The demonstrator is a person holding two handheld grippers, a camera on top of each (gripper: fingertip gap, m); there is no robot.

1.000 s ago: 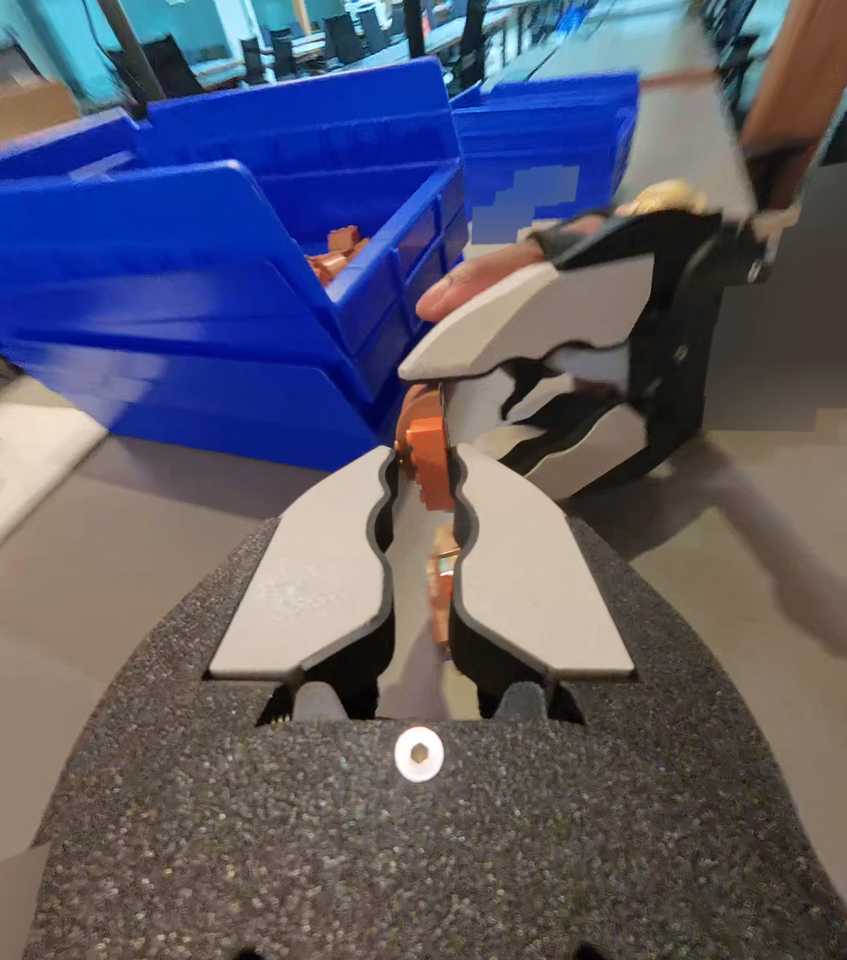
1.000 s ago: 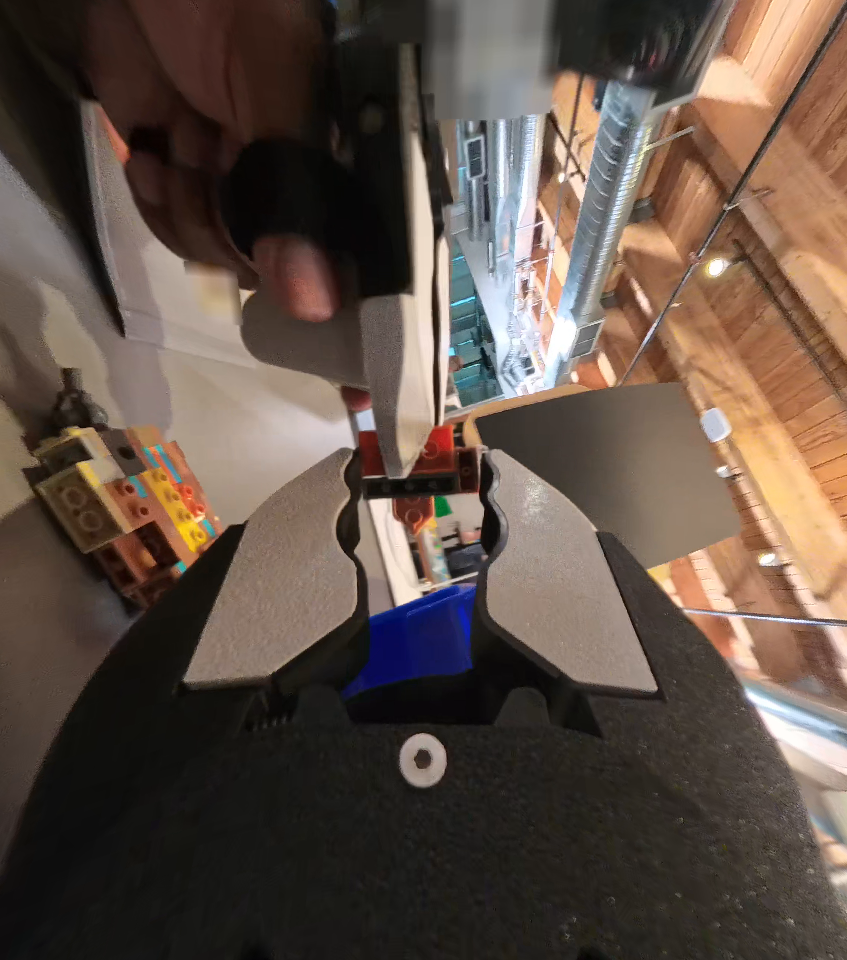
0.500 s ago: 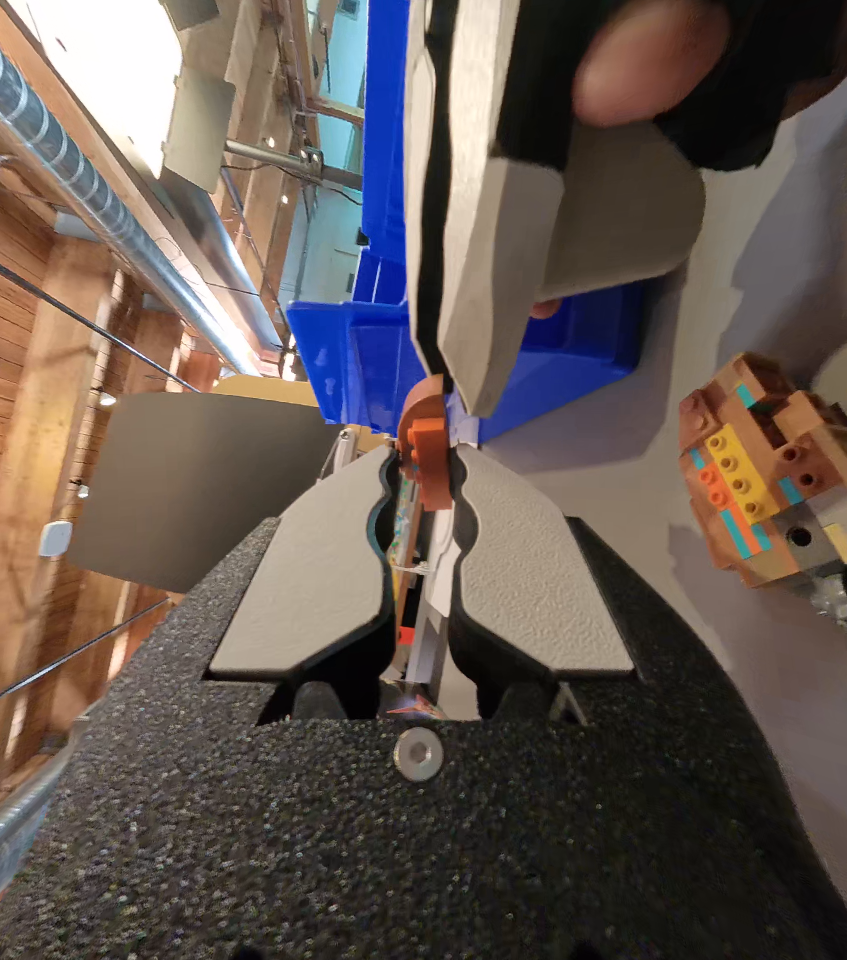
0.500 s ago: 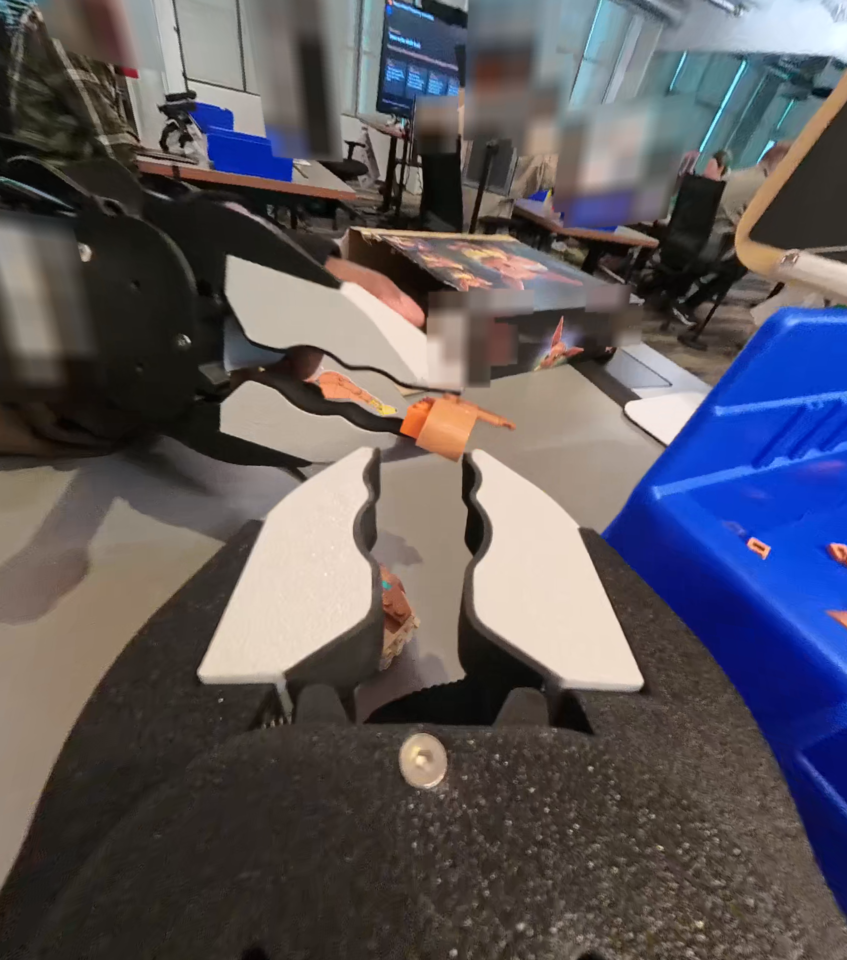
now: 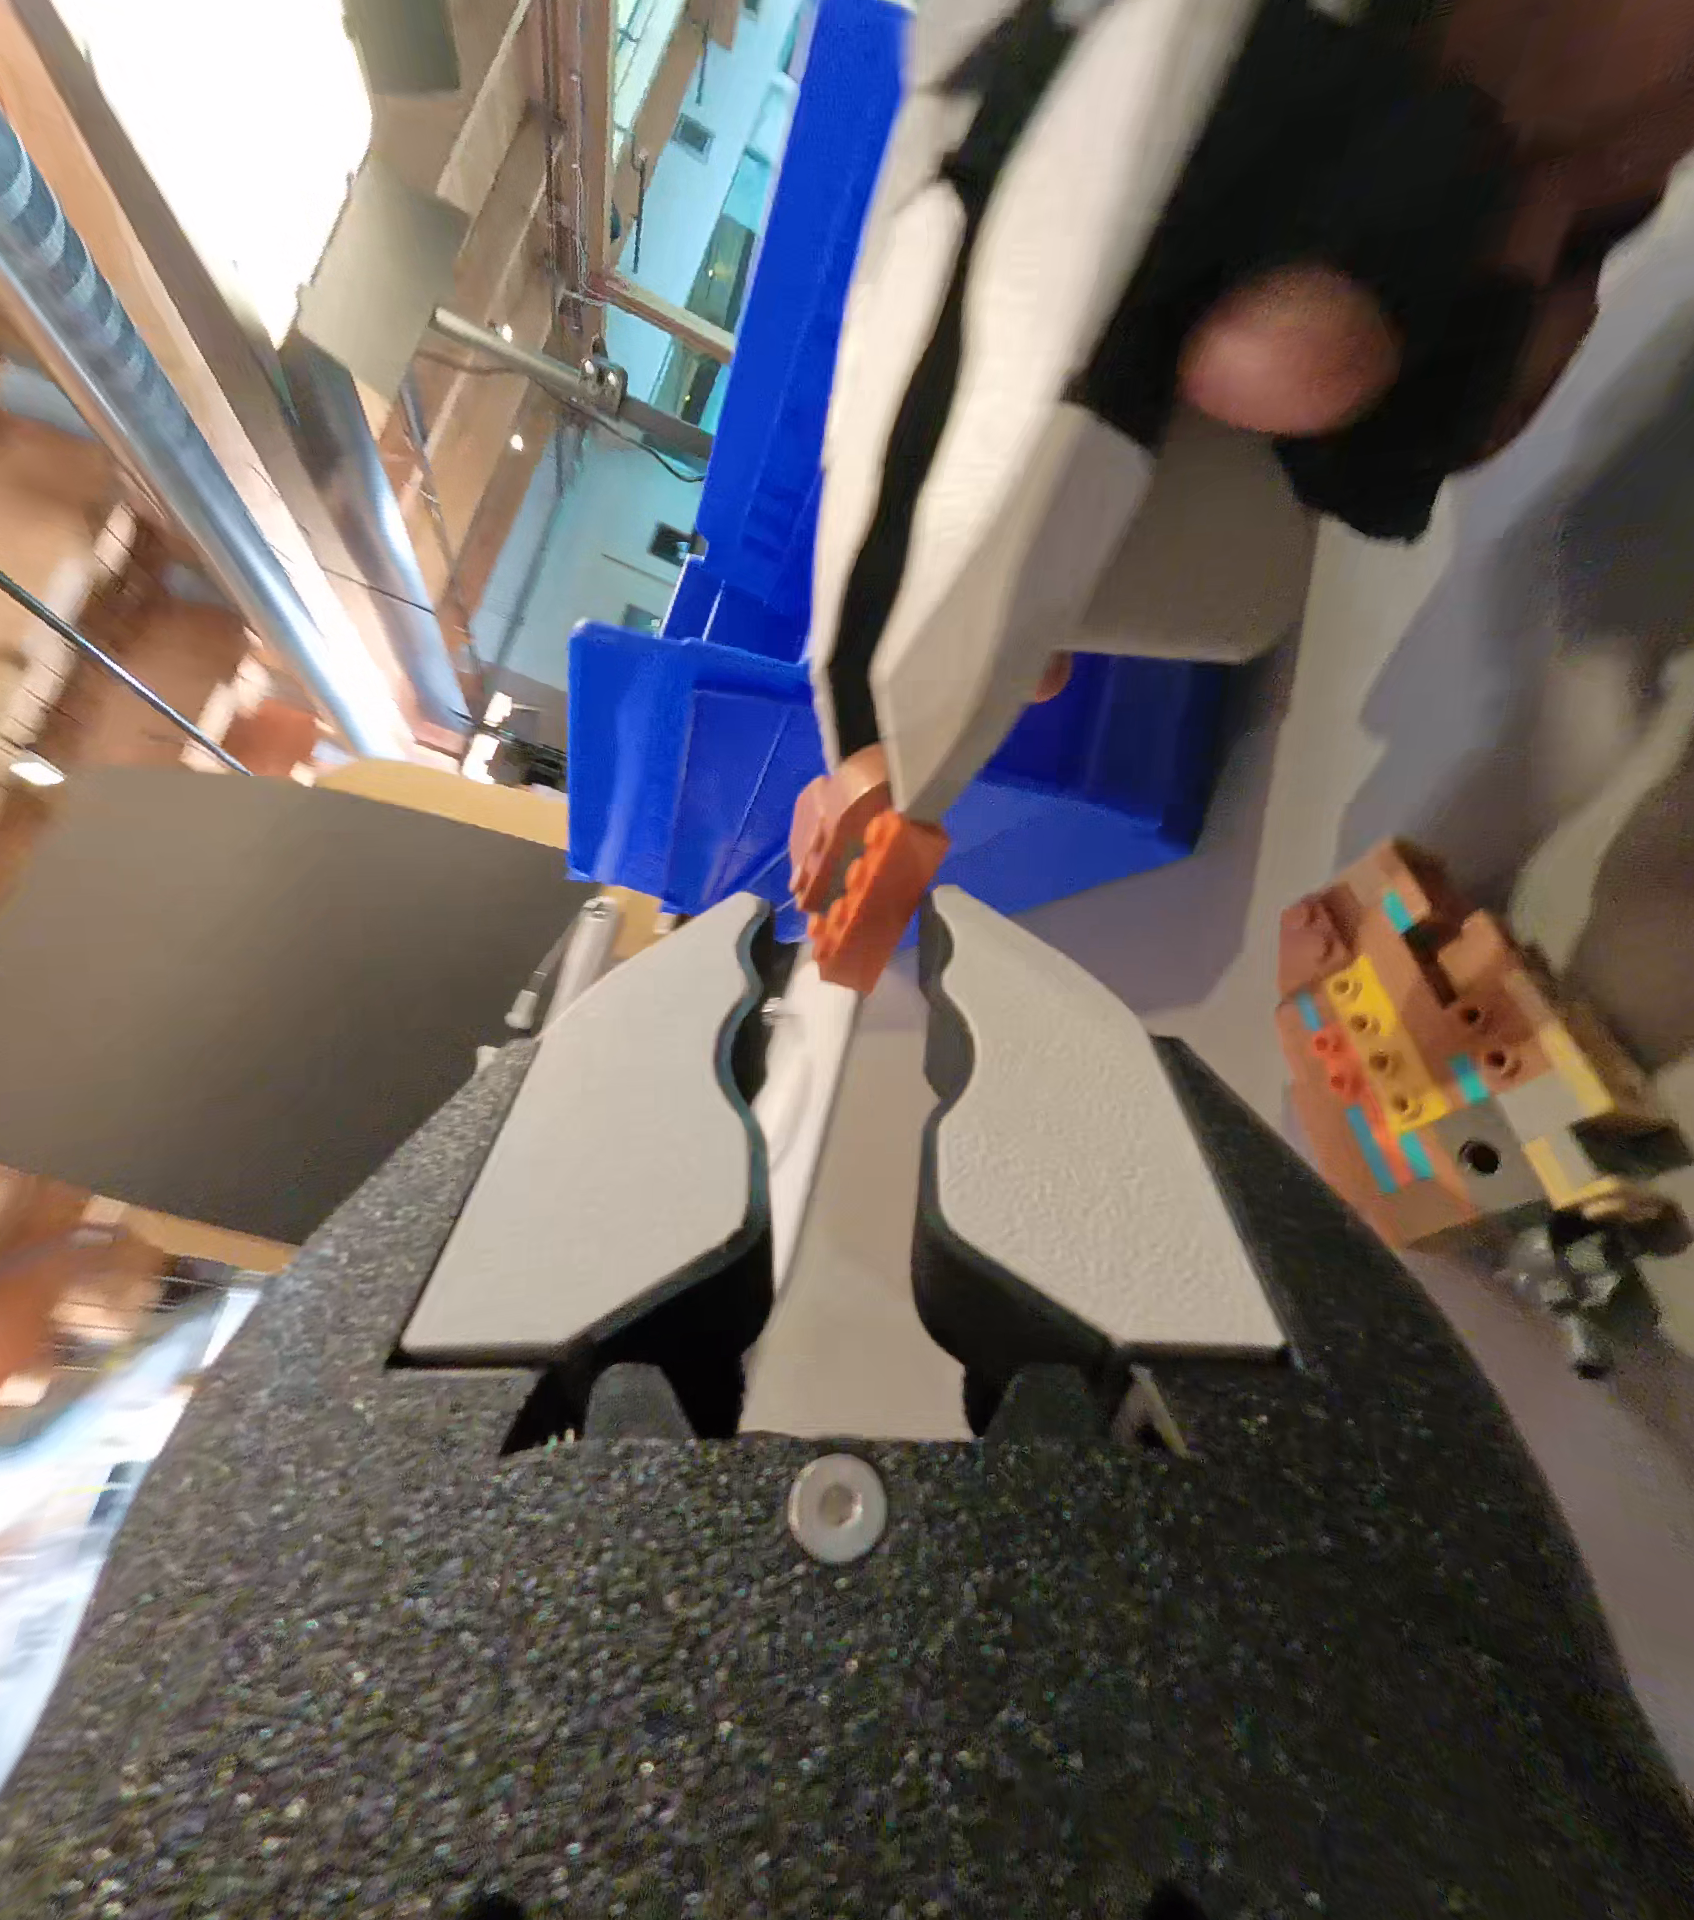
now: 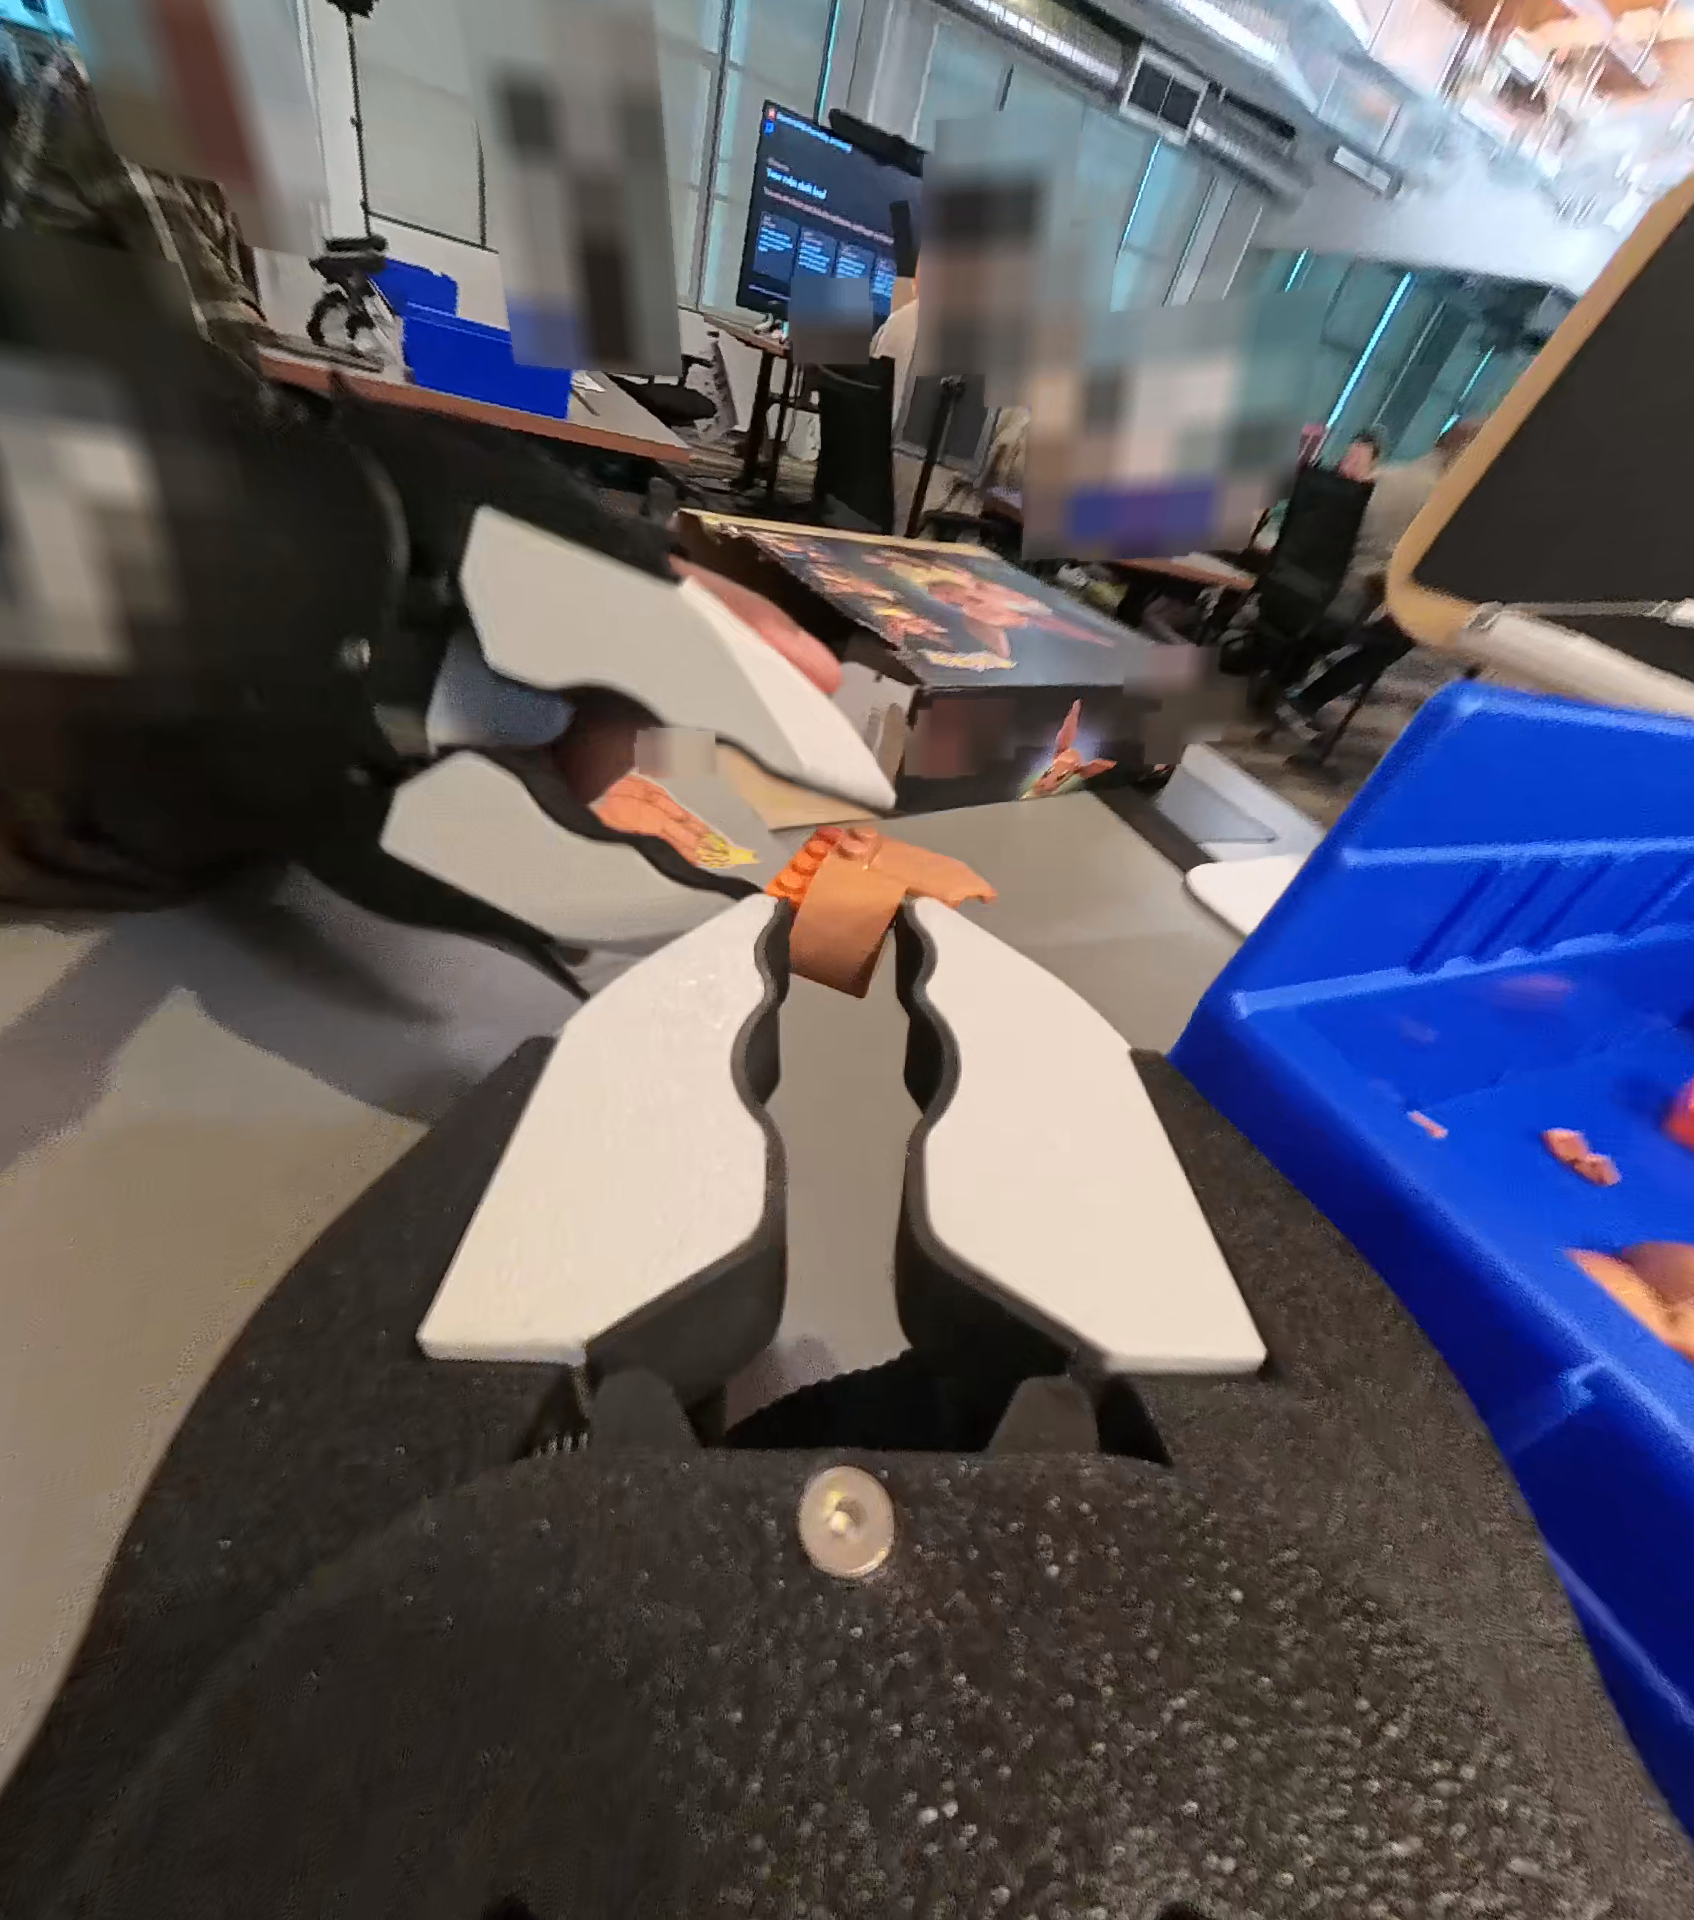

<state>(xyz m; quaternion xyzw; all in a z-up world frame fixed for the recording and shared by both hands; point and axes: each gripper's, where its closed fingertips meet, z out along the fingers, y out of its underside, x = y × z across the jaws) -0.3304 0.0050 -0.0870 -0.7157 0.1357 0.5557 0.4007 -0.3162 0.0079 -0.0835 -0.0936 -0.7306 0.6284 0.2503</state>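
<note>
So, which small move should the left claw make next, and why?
Probably draw the left claw straight back a little. Its jaws stand apart, while the right claw is shut on the orange-brown brick piece, so the right one seems to carry it alone.

Both views are brightly lit from overhead. Wide-angle distortion bends the edges. In the left wrist view a blown-out white ceiling light panel [image 5: 230, 135] glares, and motion blur smears the periphery. In the right wrist view soft shadows fall on the matte grey tabletop [image 6: 95, 1091], and the background is blurred.
</note>
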